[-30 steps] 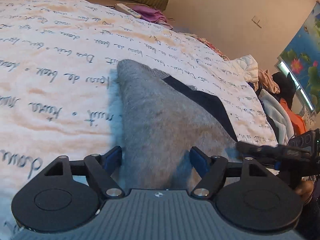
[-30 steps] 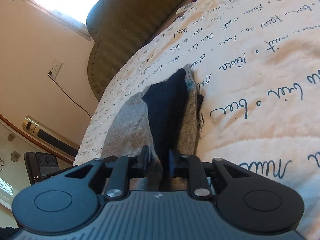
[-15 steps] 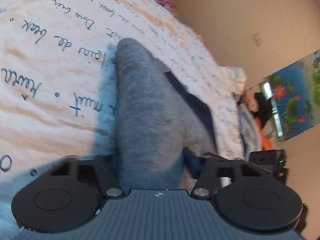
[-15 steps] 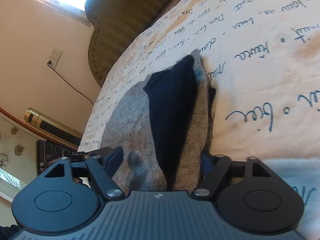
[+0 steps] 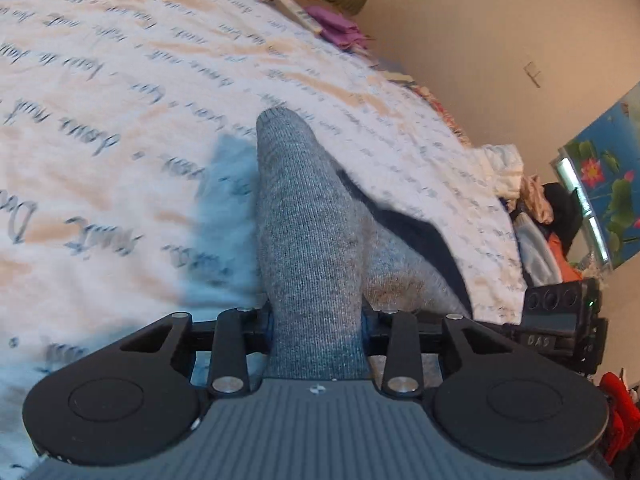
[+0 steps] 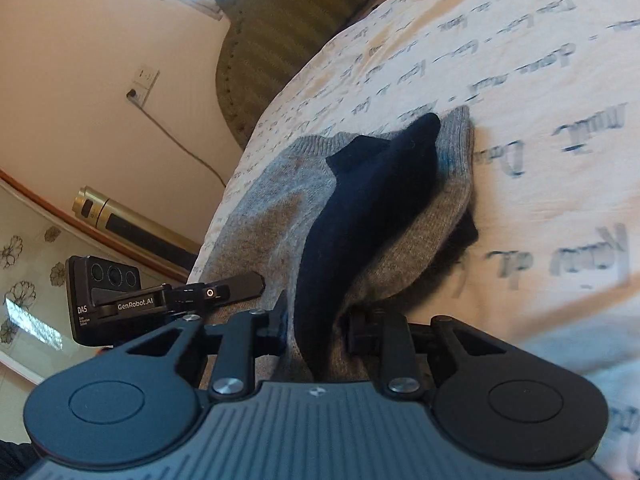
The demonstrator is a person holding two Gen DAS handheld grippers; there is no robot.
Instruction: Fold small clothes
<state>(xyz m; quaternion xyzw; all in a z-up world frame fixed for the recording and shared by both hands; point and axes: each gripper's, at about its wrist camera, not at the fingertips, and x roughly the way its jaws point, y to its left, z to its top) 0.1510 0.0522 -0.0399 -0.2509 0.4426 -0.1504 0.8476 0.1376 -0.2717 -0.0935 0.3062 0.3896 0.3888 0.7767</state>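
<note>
I see a grey knit garment [image 5: 308, 216] with a navy panel [image 6: 360, 208] on my white bedspread [image 5: 120, 92], dark script-patterned, olive headboard [image 6: 280, 36] at twelve o'clock.

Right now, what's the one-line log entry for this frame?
stage: gripping for fold | garment: grey knit, navy panel, on bedspread | left gripper: closing on grey edge | right gripper: closing on grey-navy edge

Open bedspread [image 5: 120, 128] beyond garment [image 5: 308, 232].

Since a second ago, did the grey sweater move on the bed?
Yes. The grey sweater got pulled across the bedspread: its tip sat beside different printed words before.
</note>
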